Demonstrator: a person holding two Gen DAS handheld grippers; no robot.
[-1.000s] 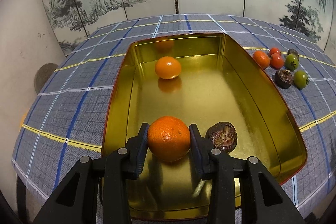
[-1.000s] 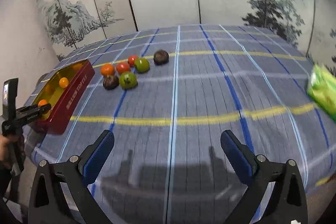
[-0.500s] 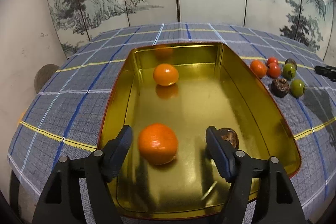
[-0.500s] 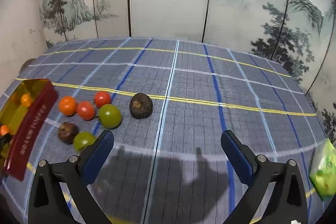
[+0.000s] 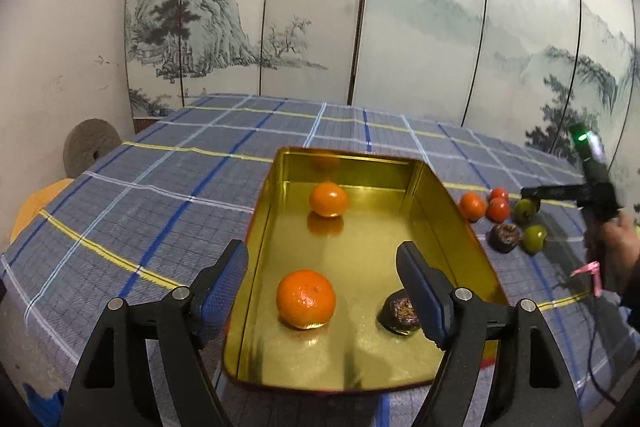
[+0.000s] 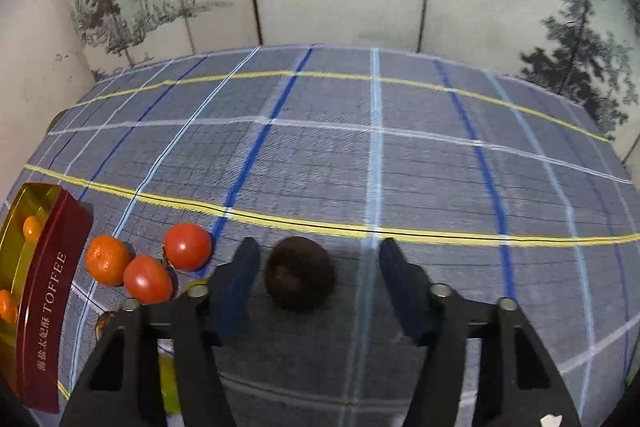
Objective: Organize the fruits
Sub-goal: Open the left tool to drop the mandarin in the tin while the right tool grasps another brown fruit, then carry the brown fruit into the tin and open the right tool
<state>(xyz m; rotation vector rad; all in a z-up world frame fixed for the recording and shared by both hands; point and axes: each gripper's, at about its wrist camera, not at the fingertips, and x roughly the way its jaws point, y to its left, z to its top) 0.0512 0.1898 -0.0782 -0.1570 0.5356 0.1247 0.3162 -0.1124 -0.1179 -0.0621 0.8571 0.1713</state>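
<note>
The right gripper (image 6: 316, 267) is closing around the dark fruit (image 6: 300, 277) by the table's (image 6: 400, 155) left edge, pads not yet touching; centring it first should help. The left gripper (image 5: 322, 275) is hanging open above the tin (image 5: 452, 211).

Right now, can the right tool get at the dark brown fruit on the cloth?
Probably yes. The dark brown fruit already sits between the right tool's fingers, which have just been closing, with gaps left on both sides. The nearest red tomato lies outside the left finger, so nothing blocks it.
</note>
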